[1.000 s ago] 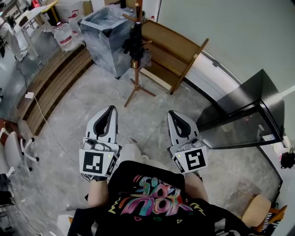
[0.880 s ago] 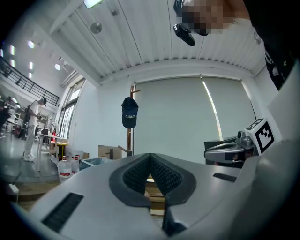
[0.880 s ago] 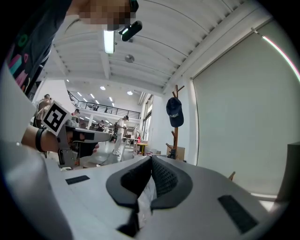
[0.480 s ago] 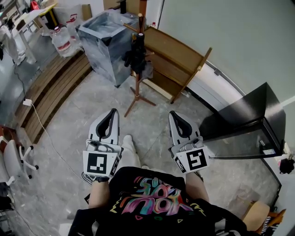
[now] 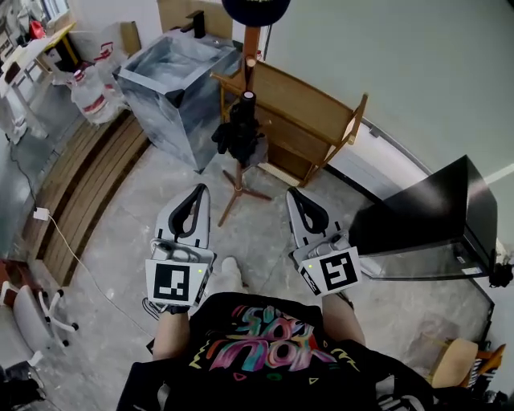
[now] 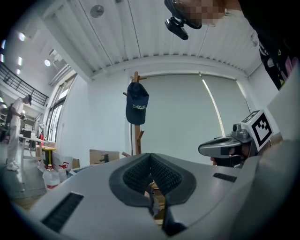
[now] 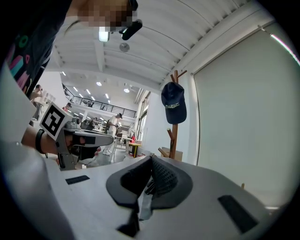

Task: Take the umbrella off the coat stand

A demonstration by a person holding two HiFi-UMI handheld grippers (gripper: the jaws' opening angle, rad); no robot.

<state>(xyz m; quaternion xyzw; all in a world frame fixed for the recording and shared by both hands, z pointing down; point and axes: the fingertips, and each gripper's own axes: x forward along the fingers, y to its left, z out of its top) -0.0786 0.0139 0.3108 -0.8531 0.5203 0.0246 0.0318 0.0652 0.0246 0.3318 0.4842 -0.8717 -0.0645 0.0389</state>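
We are drawing nearer the coat stand [image 5: 238,178], left tool [image 5: 198,190] and right tool [image 5: 291,193] both closed and empty, and are risking tipping it if the umbrella [image 5: 241,132] snags.

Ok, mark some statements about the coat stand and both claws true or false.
1. The black folded umbrella hangs on the wooden coat stand. True.
2. The left claw is shut on the umbrella. False: it is shut on nothing, short of the stand.
3. A dark blue cap sits on top of the stand. True.
4. The right claw is wide open. False: its jaws are together and empty.
5. In the head view, the grey marbled box stands right of the stand. False: it stands left of it.
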